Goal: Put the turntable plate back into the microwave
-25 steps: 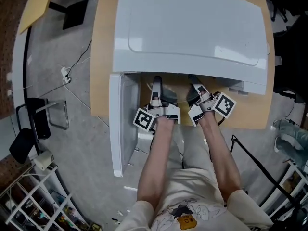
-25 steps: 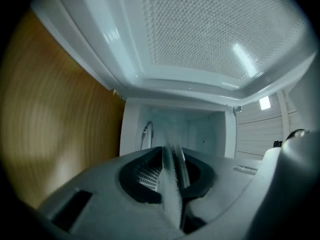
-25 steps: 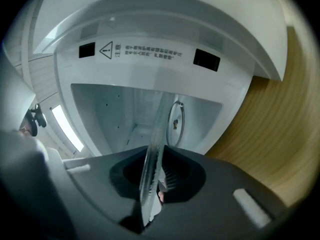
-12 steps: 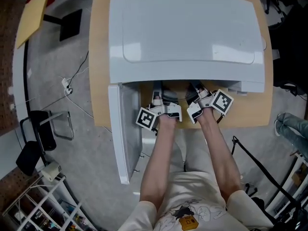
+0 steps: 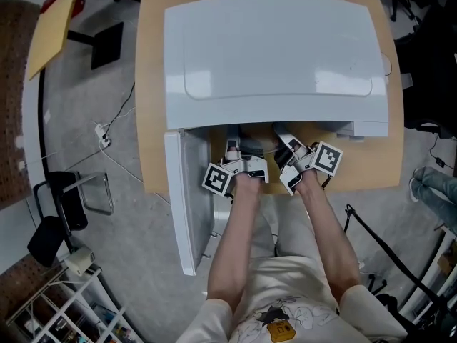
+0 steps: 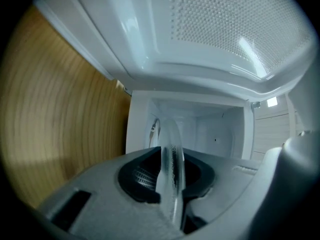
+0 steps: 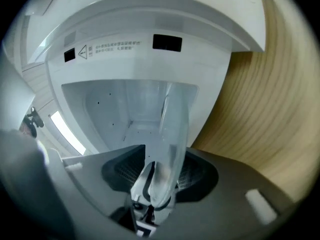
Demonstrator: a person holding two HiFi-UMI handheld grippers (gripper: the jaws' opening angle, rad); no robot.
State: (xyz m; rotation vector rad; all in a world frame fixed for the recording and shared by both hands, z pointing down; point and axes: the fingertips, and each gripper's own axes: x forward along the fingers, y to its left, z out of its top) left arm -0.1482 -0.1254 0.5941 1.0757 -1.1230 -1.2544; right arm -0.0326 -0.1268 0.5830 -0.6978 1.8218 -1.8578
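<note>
At the front edge of the table [image 5: 153,120] the microwave [image 5: 271,56] sits with only a thin strip of wood before it. Its door [image 5: 187,199] hangs wide to the left, out past the table's edge, so the mouth faces the person open. The left gripper [image 5: 233,148] and right gripper [image 5: 287,146] reach in level, side by side and close together, tips under the roof's front lip.

The turntable plate [image 7: 173,129] is at the mouth, its glass rim between both pairs of jaws, and the cavity [image 7: 131,109] has white floor and walls showing around and beyond it.

Since a second ago the hands have barely shifted. The right jaws have just been opening and now stand spread, the rim loose between them. The left jaws have just been easing apart too, though their pads look to be still pinching the rim.

Count it up: one microwave, one door, one plate, two grippers.
</note>
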